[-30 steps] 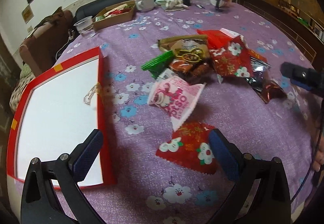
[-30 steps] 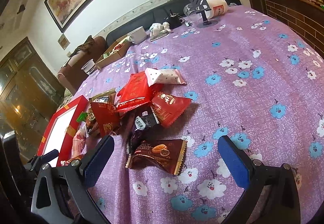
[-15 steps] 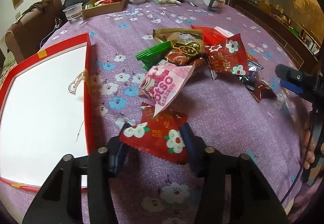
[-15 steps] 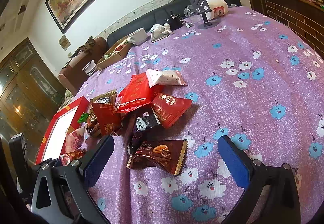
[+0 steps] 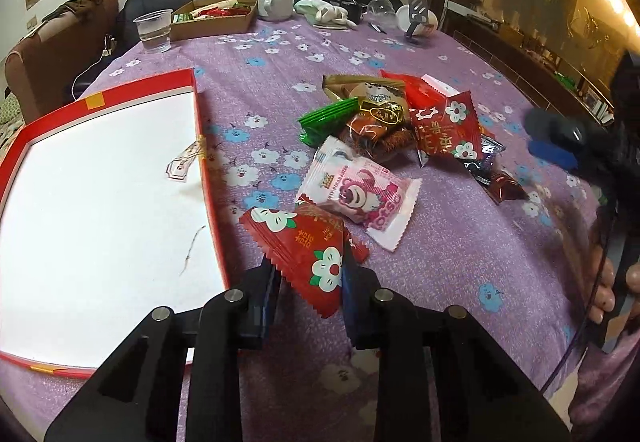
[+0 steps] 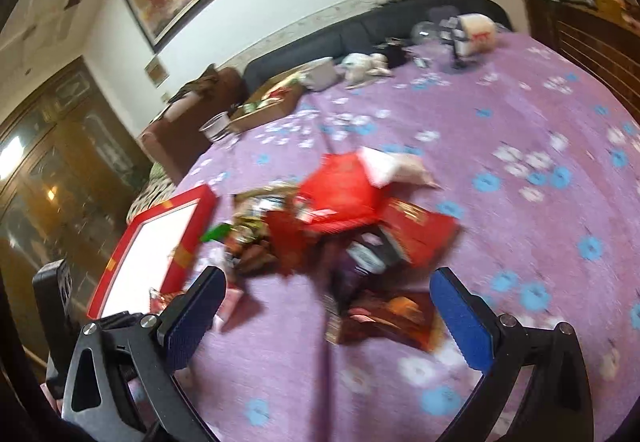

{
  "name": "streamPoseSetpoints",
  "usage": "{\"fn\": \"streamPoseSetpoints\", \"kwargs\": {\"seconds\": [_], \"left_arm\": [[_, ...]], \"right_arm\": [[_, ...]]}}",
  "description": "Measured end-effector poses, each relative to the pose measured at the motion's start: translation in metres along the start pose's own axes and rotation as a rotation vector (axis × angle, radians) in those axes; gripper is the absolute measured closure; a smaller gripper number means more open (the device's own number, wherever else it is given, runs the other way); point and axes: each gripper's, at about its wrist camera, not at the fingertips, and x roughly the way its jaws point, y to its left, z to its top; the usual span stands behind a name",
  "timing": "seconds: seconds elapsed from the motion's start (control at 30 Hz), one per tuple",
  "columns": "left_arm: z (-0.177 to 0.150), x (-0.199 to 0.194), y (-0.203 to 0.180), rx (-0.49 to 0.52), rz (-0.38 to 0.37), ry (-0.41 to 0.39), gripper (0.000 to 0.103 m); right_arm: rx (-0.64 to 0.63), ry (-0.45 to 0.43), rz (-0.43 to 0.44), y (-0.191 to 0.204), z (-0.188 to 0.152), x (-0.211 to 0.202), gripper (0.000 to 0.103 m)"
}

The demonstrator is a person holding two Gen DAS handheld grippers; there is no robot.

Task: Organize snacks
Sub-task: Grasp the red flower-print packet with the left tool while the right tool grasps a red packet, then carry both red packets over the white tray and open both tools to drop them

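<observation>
- The left gripper (image 5: 308,284) has jaws closing on a crinkly red flower-print packet (image 5: 304,246), near the red tray (image 5: 202,146) on the counter (image 5: 440,266).
- A second ago those jaws stood wide around it.
- The right gripper (image 6: 326,318) has jaws apart over the blurred snack pile (image 6: 340,218).
- Purple floral cloth; dark sofa behind.
</observation>
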Motion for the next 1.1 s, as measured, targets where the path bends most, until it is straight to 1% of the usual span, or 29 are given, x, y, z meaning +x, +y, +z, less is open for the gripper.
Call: {"fn": "streamPoseSetpoints", "kwargs": {"seconds": [0.07,0.17,0.2,0.23,0.27,0.3,0.37,0.4,0.43,0.5,0.57,0.67,0.73,0.83,1.0,1.03,1.1], "left_arm": [[-0.001,-0.002,0.002,-0.001,-0.009,-0.005,0.079],[-0.002,-0.005,0.004,-0.002,-0.025,-0.012,0.079],[-0.002,-0.005,0.004,0.001,-0.026,-0.014,0.079],[-0.003,-0.005,0.004,0.003,-0.028,-0.015,0.079],[-0.003,-0.006,0.004,0.004,-0.031,-0.017,0.079],[-0.003,-0.005,0.005,0.004,-0.034,-0.018,0.079],[-0.002,-0.004,0.006,0.004,-0.039,-0.021,0.079],[-0.002,-0.004,0.006,0.002,-0.042,-0.022,0.079],[-0.001,-0.003,0.007,-0.002,-0.045,-0.021,0.079],[0.000,-0.001,0.008,-0.004,-0.057,-0.011,0.078],[0.001,0.000,0.006,-0.002,-0.052,-0.012,0.078],[0.004,0.000,0.005,-0.018,-0.061,-0.010,0.078],[0.006,0.003,0.005,-0.029,-0.072,-0.004,0.077],[0.007,0.002,0.003,-0.029,-0.068,-0.024,0.077],[0.007,0.001,0.001,-0.030,-0.083,-0.045,0.079],[0.007,0.000,0.000,-0.029,-0.084,-0.050,0.081],[0.008,-0.002,0.001,-0.030,-0.087,-0.055,0.082]], "right_arm": [[-0.033,0.008,-0.004,0.015,0.007,0.009,0.001],[-0.076,0.057,-0.053,0.030,0.014,0.035,0.004],[-0.079,0.074,-0.065,0.031,0.014,0.043,0.009],[-0.073,0.101,-0.076,0.031,0.014,0.054,0.017],[-0.060,0.122,-0.082,0.029,0.014,0.064,0.021],[-0.052,0.119,-0.099,0.027,0.013,0.069,0.025],[-0.051,0.105,-0.096,0.025,0.010,0.072,0.047],[-0.038,0.122,-0.065,0.021,0.008,0.075,0.067],[-0.016,0.143,-0.032,0.017,0.005,0.079,0.076],[-0.009,0.139,-0.012,0.013,0.002,0.079,0.077],[-0.006,0.126,0.005,0.011,0.003,0.077,0.081],[0.003,0.088,0.060,0.010,0.005,0.068,0.082],[0.008,0.089,0.087,0.010,0.005,0.067,0.083],[0.004,0.103,0.090,0.012,0.004,0.069,0.083],[-0.010,0.074,0.132,0.017,0.004,0.061,0.084],[-0.010,0.071,0.139,0.017,0.004,0.060,0.084],[-0.007,0.068,0.147,0.017,0.003,0.058,0.084]]}}
